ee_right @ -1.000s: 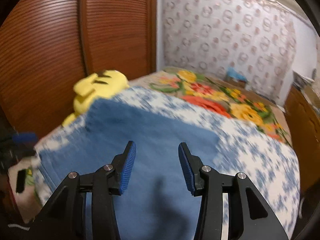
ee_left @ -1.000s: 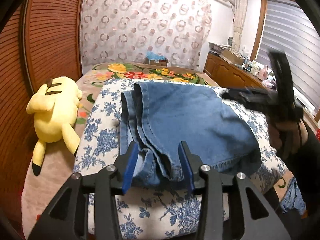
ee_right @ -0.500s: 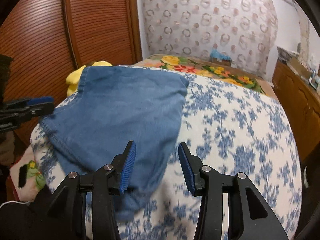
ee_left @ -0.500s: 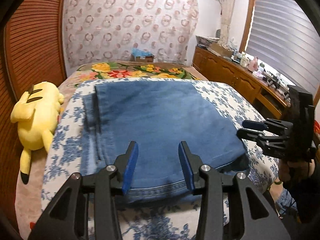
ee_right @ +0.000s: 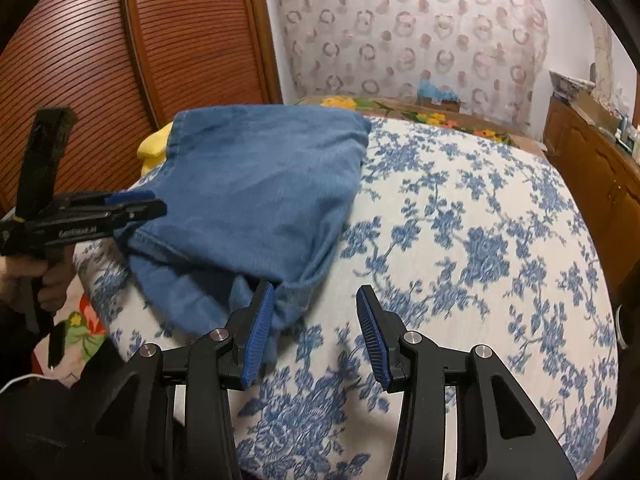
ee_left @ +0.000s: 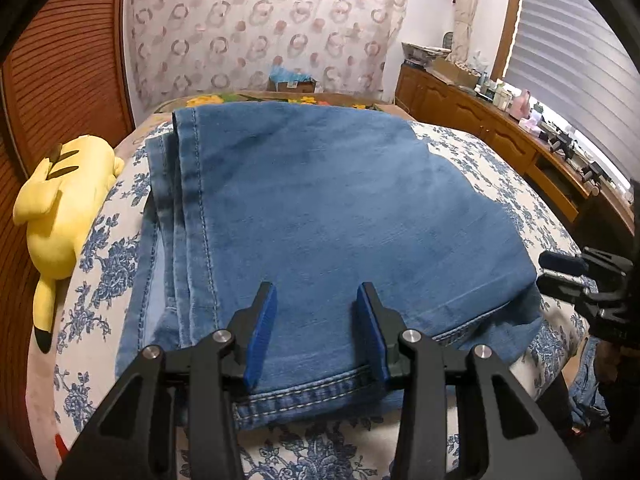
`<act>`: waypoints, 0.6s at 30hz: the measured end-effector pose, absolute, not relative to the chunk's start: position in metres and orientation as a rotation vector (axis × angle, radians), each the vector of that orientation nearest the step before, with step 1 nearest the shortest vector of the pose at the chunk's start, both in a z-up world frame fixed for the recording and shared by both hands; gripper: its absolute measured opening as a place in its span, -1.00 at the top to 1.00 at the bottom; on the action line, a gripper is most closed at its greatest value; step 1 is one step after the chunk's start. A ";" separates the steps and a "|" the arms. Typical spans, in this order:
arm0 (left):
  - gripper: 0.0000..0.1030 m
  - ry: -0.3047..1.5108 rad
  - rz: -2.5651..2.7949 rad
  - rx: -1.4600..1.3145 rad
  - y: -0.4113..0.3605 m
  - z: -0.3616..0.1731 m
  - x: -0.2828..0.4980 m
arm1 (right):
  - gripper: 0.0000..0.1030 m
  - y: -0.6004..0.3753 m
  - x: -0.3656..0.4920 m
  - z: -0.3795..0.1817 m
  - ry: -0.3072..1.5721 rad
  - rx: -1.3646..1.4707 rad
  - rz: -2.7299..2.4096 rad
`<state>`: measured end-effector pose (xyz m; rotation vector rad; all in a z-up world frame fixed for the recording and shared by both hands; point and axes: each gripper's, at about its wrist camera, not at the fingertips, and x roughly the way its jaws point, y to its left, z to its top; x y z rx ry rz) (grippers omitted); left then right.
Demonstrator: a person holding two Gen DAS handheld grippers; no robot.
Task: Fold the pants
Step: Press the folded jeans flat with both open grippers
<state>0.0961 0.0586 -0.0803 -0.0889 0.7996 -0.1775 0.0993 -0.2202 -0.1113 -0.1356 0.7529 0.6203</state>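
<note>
A bed covered by a white quilt [ee_right: 472, 240] printed with blue flowers fills both views, and a floral blanket [ee_left: 304, 99] is seen beyond its far end. The ribbed wooden wardrobe doors [ee_right: 132, 52] are set along one side of the bed, a patterned curtain [ee_left: 260, 28] is hung behind it, and a low wooden cabinet [ee_left: 472, 120] crowded with small items is ranged along the other side under a window blind [ee_left: 576, 40]. The folded blue pants [ee_left: 320, 216] are laid flat on the quilt, stacked in several layers with stitched hems shown at the near edge. A yellow plush toy [ee_left: 60, 200] is lodged between the quilt and the wardrobe, just beside the pants. The left gripper [ee_left: 316, 332] is held over the near hem, its jaws parted with nothing clamped between the blue pads. The right gripper [ee_right: 316, 332] is poised over the near corner of the pants, its jaws likewise parted and nothing gripped; whether one pad touches the denim cannot be told.
</note>
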 end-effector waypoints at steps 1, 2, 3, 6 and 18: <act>0.21 0.798 -0.176 -0.087 0.058 -0.081 0.096 | 0.14 -0.219 0.098 -0.112 0.753 -0.140 0.622; 0.21 0.800 -0.174 -0.085 0.059 -0.081 0.096 | 0.14 -0.216 0.098 -0.113 0.753 -0.142 0.625; 0.21 0.800 -0.173 -0.083 0.059 -0.082 0.096 | 0.14 -0.213 0.099 -0.113 0.754 -0.139 0.631; 0.20 0.800 -0.172 -0.081 0.058 -0.082 0.097 | 0.14 -0.203 0.101 -0.113 0.744 -0.156 0.636; 0.20 0.794 -0.162 -0.076 0.062 -0.087 0.100 | 0.75 -0.196 0.112 -0.122 0.728 -0.173 0.603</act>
